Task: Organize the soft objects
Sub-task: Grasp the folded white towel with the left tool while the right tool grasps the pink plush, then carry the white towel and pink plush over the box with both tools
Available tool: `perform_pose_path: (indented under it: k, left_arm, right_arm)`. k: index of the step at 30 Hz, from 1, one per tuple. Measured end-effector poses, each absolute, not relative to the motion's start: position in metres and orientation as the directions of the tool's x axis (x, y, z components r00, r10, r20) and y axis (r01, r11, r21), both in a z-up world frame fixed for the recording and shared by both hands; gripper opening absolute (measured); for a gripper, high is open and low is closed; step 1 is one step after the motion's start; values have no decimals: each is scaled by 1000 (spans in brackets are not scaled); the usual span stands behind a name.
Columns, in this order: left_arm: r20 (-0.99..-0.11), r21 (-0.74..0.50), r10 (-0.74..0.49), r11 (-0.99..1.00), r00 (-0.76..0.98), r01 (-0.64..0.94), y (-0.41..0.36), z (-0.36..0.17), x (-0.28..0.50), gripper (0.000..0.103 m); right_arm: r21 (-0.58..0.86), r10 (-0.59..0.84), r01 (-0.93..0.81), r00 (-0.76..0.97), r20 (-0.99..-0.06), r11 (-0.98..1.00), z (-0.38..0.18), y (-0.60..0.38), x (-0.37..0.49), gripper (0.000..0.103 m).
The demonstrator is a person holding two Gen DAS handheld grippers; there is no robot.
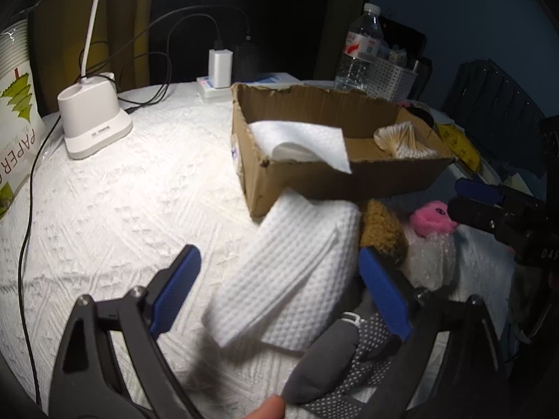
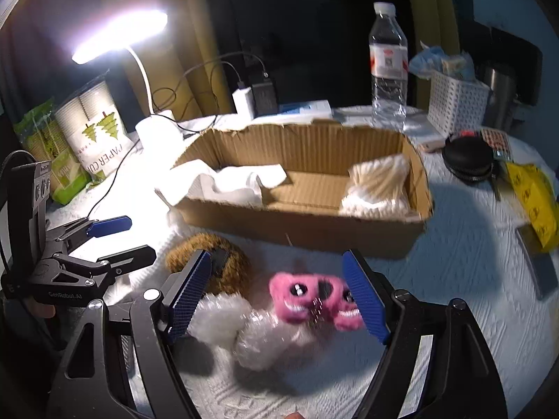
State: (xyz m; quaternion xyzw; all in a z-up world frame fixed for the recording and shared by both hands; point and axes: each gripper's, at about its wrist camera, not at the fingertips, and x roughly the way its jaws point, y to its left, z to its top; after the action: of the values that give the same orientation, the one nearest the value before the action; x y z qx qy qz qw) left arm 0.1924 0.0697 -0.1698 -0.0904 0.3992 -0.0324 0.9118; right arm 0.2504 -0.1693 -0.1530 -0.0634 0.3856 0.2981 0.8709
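Motion blur is smearing the pink plush toy (image 2: 314,300). The cardboard box (image 1: 314,181) is hiding part of the folded white cloth (image 1: 290,276). The picture's left edge is cutting off the paper-cup sleeve (image 1: 15,104).

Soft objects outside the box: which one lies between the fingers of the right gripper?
The pink fuzzy toy. It sits between the open right gripper blue pads, while the brown fuzzy item lies behind the left pad and the bubble wrap nearer the camera.

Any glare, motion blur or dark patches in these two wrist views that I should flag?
Right wrist view: the lamp head is blown out and washes the cloth below it; the pink fuzzy toy and the cardboard box are smeared by motion. Left wrist view: sharper, the folded white towel reads clearly, but the right edge around the other claw is dark.
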Motion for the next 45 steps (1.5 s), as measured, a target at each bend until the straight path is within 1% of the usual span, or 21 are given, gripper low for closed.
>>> perform_pose_path:
  k: [5, 9, 10, 11, 12, 13, 14, 15, 17, 18, 20, 21, 23, 30, 45]
  left_arm:
    - [-755, -173, -119, 985, 645, -21, 66, -181, 195, 93]
    - [-762, -187, -131, 982, 634, -22, 67, -187, 196, 91]
    - [-762, -190, -138, 982, 633, -15, 66, -187, 195, 83]
    - [-763, -193, -146, 981, 629, -6, 65, -187, 196, 73]
    - [-765, -193, -150, 981, 626, 0, 64, -188, 196, 67]
    - [-767, -190, -151, 982, 623, 4, 62, -189, 195, 55]
    - [-769, -184, -149, 983, 622, 7, 61, -190, 195, 49]
    - [-766, -183, -149, 983, 625, 11, 60, -189, 194, 47]
    - [-758, -193, -164, 981, 631, 22, 59, -187, 191, 36]
    - [-753, -191, -162, 981, 638, 24, 58, -185, 190, 34]
    - [-742, -188, -161, 982, 651, 28, 58, -180, 187, 28]
    - [-736, -187, -159, 982, 658, 28, 59, -178, 185, 28]
    - [-725, -183, -155, 983, 671, 30, 60, -172, 183, 23]
    - [-674, -186, -157, 982, 722, 40, 61, -146, 174, 22]
    - [-609, -155, -138, 986, 781, 53, 42, -100, 185, 22]
  right_arm:
    - [123, 438, -532, 519, -734, 838, -170, -179, 256, 80]
    - [136, 425, -509, 509, -748, 850, -178, -184, 263, 80]
    - [139, 419, -502, 504, -755, 854, -182, -185, 266, 80]
    - [143, 414, -494, 499, -761, 858, -185, -186, 267, 80]
    - [150, 413, -487, 494, -765, 860, -188, -187, 269, 80]
    - [158, 415, -483, 488, -768, 861, -190, -188, 270, 80]
    - [169, 418, -478, 481, -770, 862, -192, -189, 272, 80]
    - [181, 424, -475, 475, -771, 861, -194, -190, 273, 80]
    - [205, 442, -475, 463, -769, 855, -196, -191, 274, 80]
    - [213, 448, -475, 461, -766, 854, -197, -192, 274, 79]
    - [218, 456, -480, 460, -762, 850, -196, -191, 274, 73]
    - [218, 458, -483, 463, -759, 848, -195, -192, 273, 71]
    - [219, 469, -493, 469, -749, 842, -192, -194, 270, 70]
    - [220, 496, -506, 511, -702, 834, -172, -201, 263, 69]
    - [208, 545, -545, 583, -603, 812, -126, -221, 260, 69]
